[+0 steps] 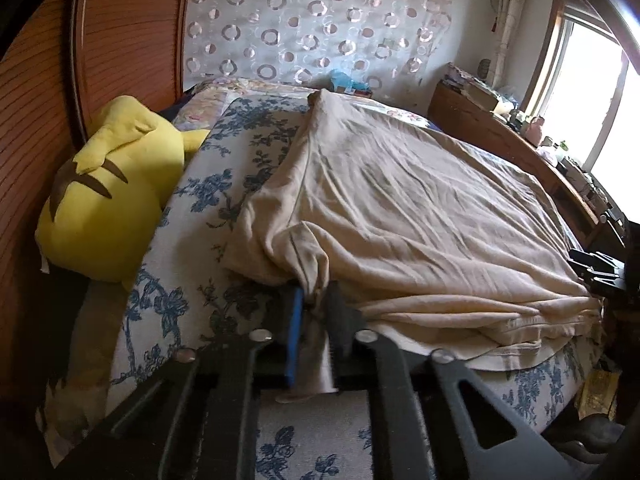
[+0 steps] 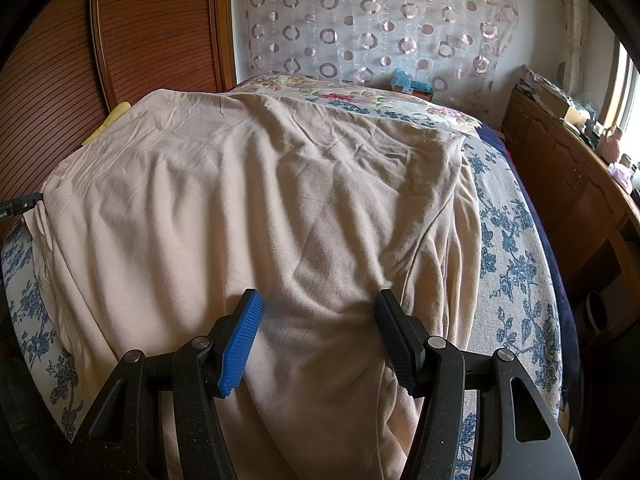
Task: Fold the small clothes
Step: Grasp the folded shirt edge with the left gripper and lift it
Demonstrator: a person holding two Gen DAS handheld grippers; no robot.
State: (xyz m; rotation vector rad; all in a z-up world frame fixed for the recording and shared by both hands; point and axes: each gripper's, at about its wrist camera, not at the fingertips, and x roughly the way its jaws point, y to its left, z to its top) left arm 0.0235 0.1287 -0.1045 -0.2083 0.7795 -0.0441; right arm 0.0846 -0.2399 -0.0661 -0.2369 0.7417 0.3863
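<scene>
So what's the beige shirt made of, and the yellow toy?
The beige garment looks like soft matte cotton knit: fine ribbed texture, limp creases. The yellow plush toy looks like smooth fleece with stuffing: puffy shape, stitched seams. Both are guesses from looks.

Left gripper (image 1: 314, 304): matte black angular linkage arms with triangular cut-outs, round silver pivot screws, one blue ribbed pad, one black. Right gripper (image 2: 318, 316): same black frame, silver screws, blue ribbed pads (image 2: 240, 344) on its fingers
</scene>
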